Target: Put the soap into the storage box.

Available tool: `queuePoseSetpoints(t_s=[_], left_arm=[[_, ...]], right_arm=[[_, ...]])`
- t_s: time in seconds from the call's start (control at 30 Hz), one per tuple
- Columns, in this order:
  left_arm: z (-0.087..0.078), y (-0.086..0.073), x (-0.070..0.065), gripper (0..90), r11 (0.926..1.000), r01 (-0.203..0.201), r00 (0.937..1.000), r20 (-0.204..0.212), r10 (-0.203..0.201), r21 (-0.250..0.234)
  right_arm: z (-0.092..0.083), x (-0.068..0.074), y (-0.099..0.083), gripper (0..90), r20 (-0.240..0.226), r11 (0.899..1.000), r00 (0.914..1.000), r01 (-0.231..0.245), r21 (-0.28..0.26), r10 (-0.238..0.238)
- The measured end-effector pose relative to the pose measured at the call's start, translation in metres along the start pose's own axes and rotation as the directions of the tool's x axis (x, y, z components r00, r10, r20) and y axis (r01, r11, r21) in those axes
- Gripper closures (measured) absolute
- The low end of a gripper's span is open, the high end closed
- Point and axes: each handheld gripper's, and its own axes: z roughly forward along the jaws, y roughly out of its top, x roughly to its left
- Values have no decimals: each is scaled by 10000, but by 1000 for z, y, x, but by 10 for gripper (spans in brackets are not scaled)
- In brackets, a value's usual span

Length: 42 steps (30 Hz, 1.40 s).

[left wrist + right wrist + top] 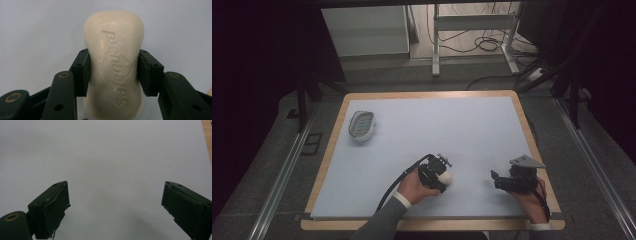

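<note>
- I count one soap bar (pixel 113 62), clamped between the jaws of my left hand-held gripper (pixel 443 179).
- One soap dish (pixel 362 124), well apart to that gripper's far left.
- Two hand-held grippers; the right hand-held gripper (pixel 495 180) gapes empty.
- One tabletop (pixel 472 130).

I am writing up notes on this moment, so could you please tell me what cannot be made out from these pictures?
- Soap bar: its near end is cut off by the bottom edge of the left gripper view, and its underside is hidden.
- Soap dish: too small in the high view to tell what its ribbed inside holds.
- Left tongs: in the high view the hand and gripper body cover the grip.
- Right tongs: their bases are cut off by the bottom edge of the right gripper view.
</note>
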Motion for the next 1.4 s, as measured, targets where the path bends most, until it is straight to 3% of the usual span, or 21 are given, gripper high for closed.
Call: queuePoseSetpoints(t_s=[0.23, 0.53, 1.4], left_arm=[[-17, -6, 19, 497, 9979, 422, 9984, 394, -402, -495], [-23, -10, 29, 498, 9964, 537, 9976, 482, -505, -664], [-47, -17, 59, 498, 9902, 877, 9960, 272, -852, -1084]], right_arm=[[-1, -1, 0, 76, 27, 10000, 10000, -53, -19, 53], [0, 0, 0, 76, 39, 10000, 10000, -15, 0, 15], [0, -3, -1, 76, 104, 10000, 9999, -69, 11, 69]])
